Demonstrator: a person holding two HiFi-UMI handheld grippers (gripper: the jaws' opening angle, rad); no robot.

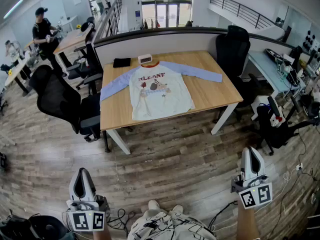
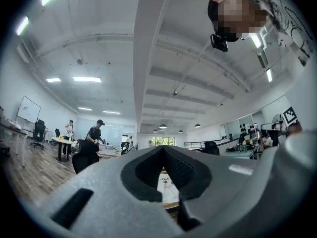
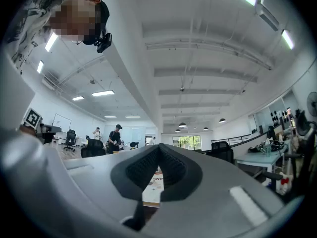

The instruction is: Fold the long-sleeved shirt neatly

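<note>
A long-sleeved shirt, white in the body with light blue sleeves and a print on the chest, lies spread flat, front up, on a wooden table. Both sleeves stretch out to the sides. My left gripper and right gripper hang low over the wooden floor, well short of the table's near edge, both shut with nothing in them. In the left gripper view the shut jaws frame a sliver of the shirt. The right gripper view shows the same: shut jaws and a strip of shirt.
A black flat item and a small white box sit at the table's far edge. Black office chairs stand left and behind right. Another desk stands at the right. A person stands far left. Cables lie near my feet.
</note>
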